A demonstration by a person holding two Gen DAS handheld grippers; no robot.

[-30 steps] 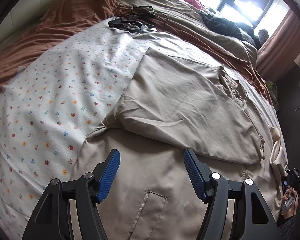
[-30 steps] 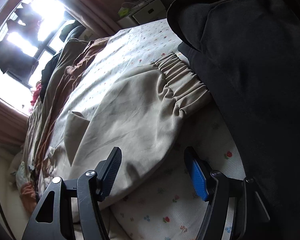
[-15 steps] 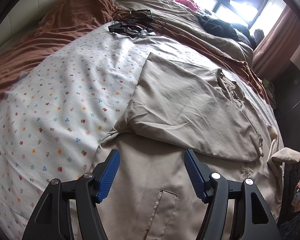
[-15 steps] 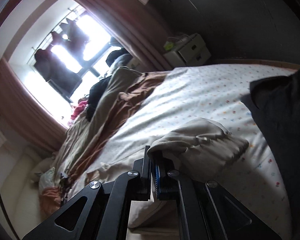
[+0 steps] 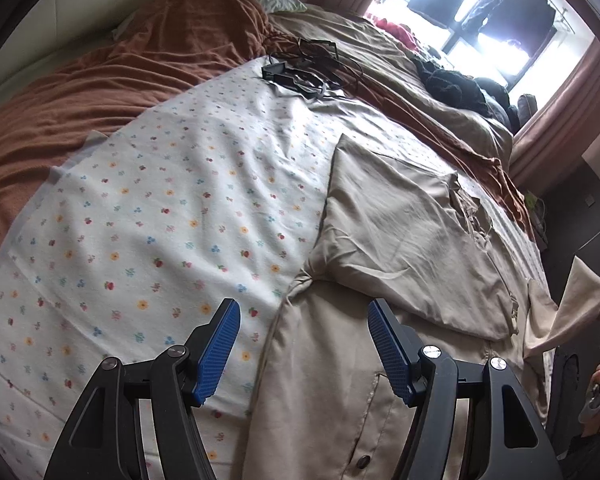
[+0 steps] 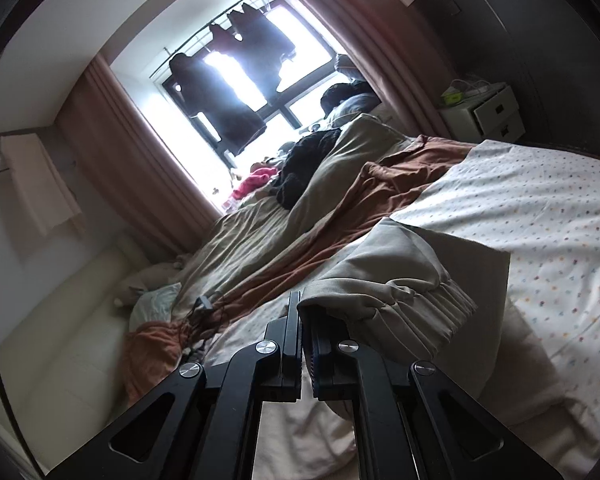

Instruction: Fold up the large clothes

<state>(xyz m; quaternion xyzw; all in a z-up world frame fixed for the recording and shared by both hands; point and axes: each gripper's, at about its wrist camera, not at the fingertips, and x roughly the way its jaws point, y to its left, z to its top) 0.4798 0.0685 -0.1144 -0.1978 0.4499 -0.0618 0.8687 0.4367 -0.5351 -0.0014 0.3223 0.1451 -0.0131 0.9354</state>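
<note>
left view: the left tool [image 5: 302, 344] hangs spread and empty, the jacket [image 5: 400, 240] flat on the bed [image 5: 160, 216] just ahead. right view: the right tool [image 6: 305, 320] pinches the cuff [image 6: 416, 304]; carry it across low, keeping the sleeve taut.

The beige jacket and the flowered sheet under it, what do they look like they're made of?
The beige jacket looks like a thin, smooth woven fabric, maybe cotton or a synthetic blend: faint sheen, sharp fine creases, a gathered elastic cuff. The flowered sheet looks like soft matte cotton, possibly brushed: no shine, gentle rounded ripples, printed pattern.
</note>
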